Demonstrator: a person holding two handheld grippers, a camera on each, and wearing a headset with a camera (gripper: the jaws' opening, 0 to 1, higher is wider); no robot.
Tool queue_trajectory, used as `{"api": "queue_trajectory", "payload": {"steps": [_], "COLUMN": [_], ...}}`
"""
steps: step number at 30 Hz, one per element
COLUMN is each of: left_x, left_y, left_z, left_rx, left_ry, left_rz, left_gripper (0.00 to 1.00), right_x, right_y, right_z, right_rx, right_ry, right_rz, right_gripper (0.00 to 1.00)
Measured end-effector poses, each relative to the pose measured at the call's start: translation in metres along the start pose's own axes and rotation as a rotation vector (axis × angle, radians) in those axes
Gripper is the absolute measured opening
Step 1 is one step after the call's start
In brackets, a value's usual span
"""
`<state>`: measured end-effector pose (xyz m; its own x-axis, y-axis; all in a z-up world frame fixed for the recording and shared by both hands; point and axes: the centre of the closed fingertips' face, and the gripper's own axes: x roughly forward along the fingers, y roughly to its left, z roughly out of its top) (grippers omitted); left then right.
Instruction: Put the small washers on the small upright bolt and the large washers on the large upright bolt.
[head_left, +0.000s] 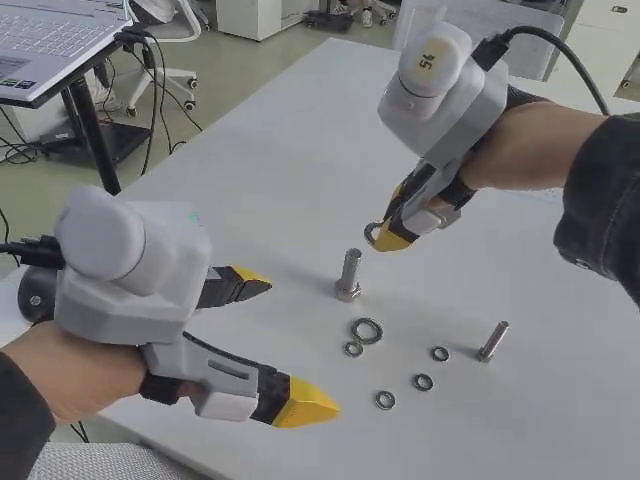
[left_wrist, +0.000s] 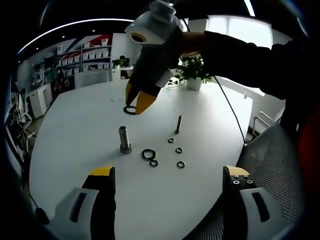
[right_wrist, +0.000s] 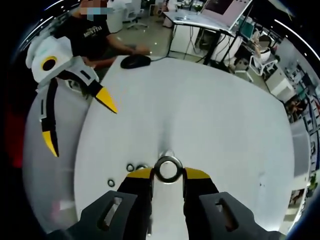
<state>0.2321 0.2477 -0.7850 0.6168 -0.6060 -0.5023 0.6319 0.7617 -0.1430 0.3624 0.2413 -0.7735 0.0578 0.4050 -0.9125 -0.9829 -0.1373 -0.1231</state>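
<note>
Step in hand — 1 held washer (head_left: 374, 236), large by the look of it, on its way to the large bolt (head_left: 348, 274).
Right gripper (head_left: 386, 238): jaws pinching the washer by its rim, in the air above and just right of the bolt top, not yet over it.
Left gripper (head_left: 290, 344): jaws spread, empty, at the near side of the table (head_left: 300, 150).
Lying flat — 1 loose large washer (head_left: 367, 330), 4 small washers (head_left: 385, 400); small bolt (head_left: 493, 340) beside them.
Next move, by judgement: centre the hole over the bolt tip, lower, release.
</note>
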Motion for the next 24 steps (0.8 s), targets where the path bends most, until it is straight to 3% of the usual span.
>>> {"api": "queue_trajectory", "payload": {"steps": [24], "left_x": [-0.001], "left_y": [0.001], "left_z": [-0.005], "left_rx": [-0.008], "left_ry": [0.007], "left_rz": [-0.004], "left_gripper": [0.88], "right_x": [0.038], "right_y": [-0.001], "right_z": [0.006], "right_rx": [-0.030], "right_ry": [0.056], "right_rz": [0.074], "right_gripper": [0.23]}}
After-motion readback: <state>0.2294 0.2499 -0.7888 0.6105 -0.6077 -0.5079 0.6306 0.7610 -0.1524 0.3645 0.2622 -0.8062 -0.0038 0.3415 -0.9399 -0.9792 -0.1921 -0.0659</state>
